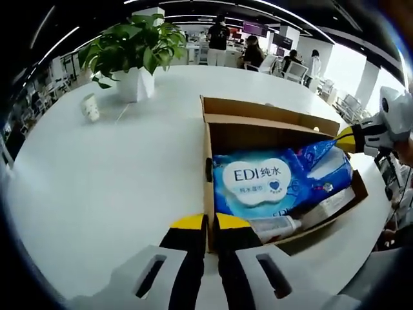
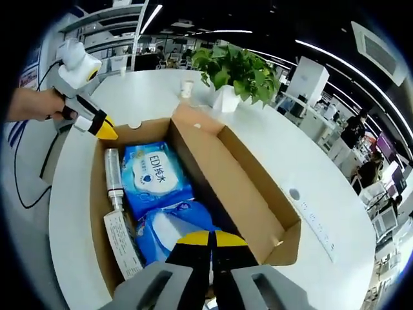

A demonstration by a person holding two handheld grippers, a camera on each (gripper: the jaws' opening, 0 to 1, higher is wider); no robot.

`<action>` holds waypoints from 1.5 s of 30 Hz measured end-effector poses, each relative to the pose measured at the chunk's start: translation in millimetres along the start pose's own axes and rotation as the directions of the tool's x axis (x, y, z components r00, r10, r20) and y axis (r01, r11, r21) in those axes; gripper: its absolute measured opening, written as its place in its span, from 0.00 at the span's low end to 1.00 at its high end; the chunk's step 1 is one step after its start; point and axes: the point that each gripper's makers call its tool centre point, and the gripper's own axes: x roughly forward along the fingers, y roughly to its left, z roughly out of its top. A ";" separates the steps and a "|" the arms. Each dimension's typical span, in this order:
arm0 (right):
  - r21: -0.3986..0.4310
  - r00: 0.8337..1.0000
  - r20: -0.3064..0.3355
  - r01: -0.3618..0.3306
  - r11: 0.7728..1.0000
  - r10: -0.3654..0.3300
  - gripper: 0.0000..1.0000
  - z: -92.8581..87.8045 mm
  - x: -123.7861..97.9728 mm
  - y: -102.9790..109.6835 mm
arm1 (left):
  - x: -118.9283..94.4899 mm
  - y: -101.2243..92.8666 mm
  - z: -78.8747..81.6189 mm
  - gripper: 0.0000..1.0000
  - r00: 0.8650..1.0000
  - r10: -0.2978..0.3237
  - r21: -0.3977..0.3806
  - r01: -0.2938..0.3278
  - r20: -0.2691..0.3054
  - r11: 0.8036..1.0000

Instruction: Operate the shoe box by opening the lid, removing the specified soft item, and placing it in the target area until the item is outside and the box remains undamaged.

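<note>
Already open, shoe box (image 1: 274, 132) sits on the white round table (image 1: 110, 194), lid flap (image 2: 239, 184) folded out flat along one long side, plant pot (image 1: 135, 82) and small cup (image 1: 90, 106) toward the table's far edge. Soft item = blue wet-wipe pack (image 1: 258, 184) labelled EDI, lying flat inside the box, its long axis along the box length; second blue soft pack (image 2: 174, 226) next to it at one end, a slim bottle (image 2: 113, 171) and a paper slip (image 2: 121, 242) along the box wall. Left gripper (image 1: 208, 223) jaws narrow, nearly together, nothing between them, tips at the box's short end wall, wipe pack straight ahead just past the rim. Right gripper (image 2: 210, 239) jaws also close to shut, empty as far as visible, tips over the second blue pack at the opposite short end; wipe pack lies further ahead along its jaw line. Judgement: the left is nearer the EDI pack, the right nearer the other pack; whichever grabs needs jaws widened first and a reach down into the box, gripping across the pack's short side; item not out yet
</note>
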 end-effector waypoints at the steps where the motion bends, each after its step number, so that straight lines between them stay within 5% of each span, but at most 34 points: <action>1: -0.003 1.000 0.012 0.001 1.000 -0.001 0.00 3.8 -0.7 -0.7 | 0.0 -0.1 0.1 0.02 1.000 0.000 -0.003 0.000 -0.001 1.000; 18: -0.059 0.999 0.041 -0.008 0.998 0.011 0.00 23.5 -28.3 -10.2 | -0.2 -0.8 0.1 0.02 1.000 -0.002 -0.014 0.002 0.000 1.000; 45: -0.001 0.983 0.179 0.038 0.999 -0.038 0.00 48.1 -83.8 -38.6 | 0.4 0.1 -0.5 0.02 1.000 0.010 -0.023 -0.011 -0.011 1.000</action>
